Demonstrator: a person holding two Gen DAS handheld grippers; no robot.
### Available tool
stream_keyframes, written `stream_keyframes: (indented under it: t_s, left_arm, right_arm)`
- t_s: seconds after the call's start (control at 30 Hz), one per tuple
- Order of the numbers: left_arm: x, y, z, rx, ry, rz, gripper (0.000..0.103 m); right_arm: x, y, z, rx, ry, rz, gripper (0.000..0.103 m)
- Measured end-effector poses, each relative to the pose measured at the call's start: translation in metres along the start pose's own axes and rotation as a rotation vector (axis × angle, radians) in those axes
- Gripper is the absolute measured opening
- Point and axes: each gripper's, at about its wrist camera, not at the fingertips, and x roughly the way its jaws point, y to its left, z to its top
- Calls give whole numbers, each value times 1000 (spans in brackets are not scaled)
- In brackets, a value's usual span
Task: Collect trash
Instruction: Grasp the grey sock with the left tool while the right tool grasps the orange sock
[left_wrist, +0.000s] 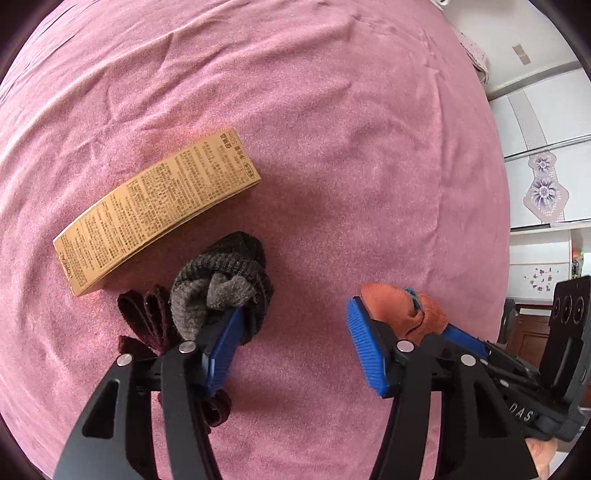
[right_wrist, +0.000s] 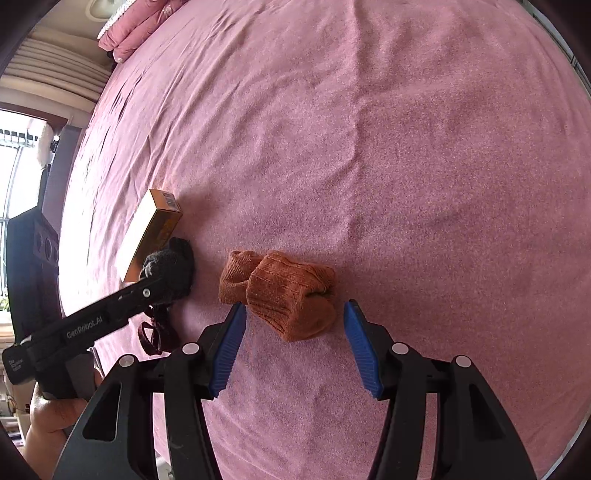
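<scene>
Plainly, both grippers hang over a pink bed (right_wrist: 406, 147); the left gripper (left_wrist: 291, 343) has its jaws released, wide apart, with bare bedcover between them; a grey sock roll (left_wrist: 221, 284) lies against the tip of its left finger (left_wrist: 221, 343), outside the gap, not between the jaws; a dark red band (left_wrist: 147, 317) lies just beside the roll, partly under that finger; a gold box (left_wrist: 155, 206) lies flat on the bed just beyond the grey roll, its long printed face up, near the roll but whether touching I cannot tell.

The right gripper (right_wrist: 293, 345) is likewise released, jaws wide; an orange sock roll (right_wrist: 284, 291) lies on the bed just ahead of the fingertips, roughly centred on the gap, its near end reaching in between the tips, touching neither blue pad (right_wrist: 229, 347) as far as the view shows; from the left wrist view the same orange roll sits just behind the left gripper's right finger, beside the right gripper's blue pad.

Pink pillows (right_wrist: 136, 26) lie at the far end of the bed.
</scene>
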Motion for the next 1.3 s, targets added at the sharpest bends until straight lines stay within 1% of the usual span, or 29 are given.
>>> stream_keyframes:
  t_s: [0.03, 0.07, 0.13, 0.23, 0.3, 0.43, 0.5, 0.57, 0.63, 0.7, 0.83, 0.9, 0.97, 1.0, 1.03, 1.1, 1.13, 1.17, 1.2, 1.23, 1.27, 1.3]
  left_arm:
    - [1, -1, -2, 18, 7, 9, 67]
    - [2, -2, -4, 27, 14, 19, 68]
    - [0, -3, -5, 23, 19, 23, 71]
    - [-11, 3, -7, -25, 8, -15, 74]
    - [-19, 5, -8, -45, -2, -52, 76]
    - [-34, 5, -11, -49, -17, -60, 77]
    - [-37, 7, -13, -42, -11, -23, 77]
    - [-37, -2, -9, -36, -2, 15, 77]
    - [-40, -1, -13, -38, 5, 30, 77]
    - [-46, 1, -16, -44, -2, 33, 77]
    - [-53, 3, -13, -40, -47, 100, 77]
    - [-45, 5, -6, -35, -39, 144, 77]
    - [-29, 9, 4, -45, -14, 152, 77]
    - [-21, 10, 9, -48, -3, 164, 78]
    - [-14, 11, 13, -44, 7, 181, 80]
    - [-2, 15, 19, -50, 27, 201, 80]
    - [2, 16, 20, -60, 34, 199, 75]
    - [4, 16, 20, -58, 41, 203, 69]
    - [5, 15, 19, -42, 48, 219, 58]
    - [5, 13, 17, -19, 48, 236, 54]
    - [4, 12, 15, -5, 43, 240, 50]
    - [3, 12, 13, -4, 41, 232, 44]
  right_arm:
    - [1, 0, 0, 2, 1, 2, 54]
    - [2, -1, 0, 3, 2, 3, 54]
    - [4, -2, 2, 5, 3, 3, 54]
    - [5, -4, 5, 11, 2, 7, 54]
    - [5, -4, 7, 10, -2, 8, 54]
    - [3, -9, 9, 20, -8, 16, 54]
    - [3, -12, 8, 25, -11, 17, 54]
    - [3, -15, 7, 29, -10, 21, 54]
    - [4, -15, 6, 32, -7, 26, 54]
    - [6, -15, 5, 30, -6, 25, 54]
    - [8, -13, 4, 22, -1, 24, 54]
    - [9, -12, 4, 17, 1, 24, 54]
    - [9, -10, 5, 9, 2, 22, 54]
    - [10, -8, 6, 4, 1, 20, 54]
    - [10, -7, 6, -1, -1, 18, 54]
    - [12, -3, 8, -9, 1, 13, 54]
    - [13, -3, 9, -9, 3, 10, 53]
    - [13, -3, 10, -9, 3, 11, 48]
    - [14, -2, 10, -14, 0, 6, 44]
    - [13, 0, 10, -23, -4, 3, 40]
    - [13, 1, 10, -32, -10, 0, 33]
    - [11, 2, 9, -40, -15, -3, 30]
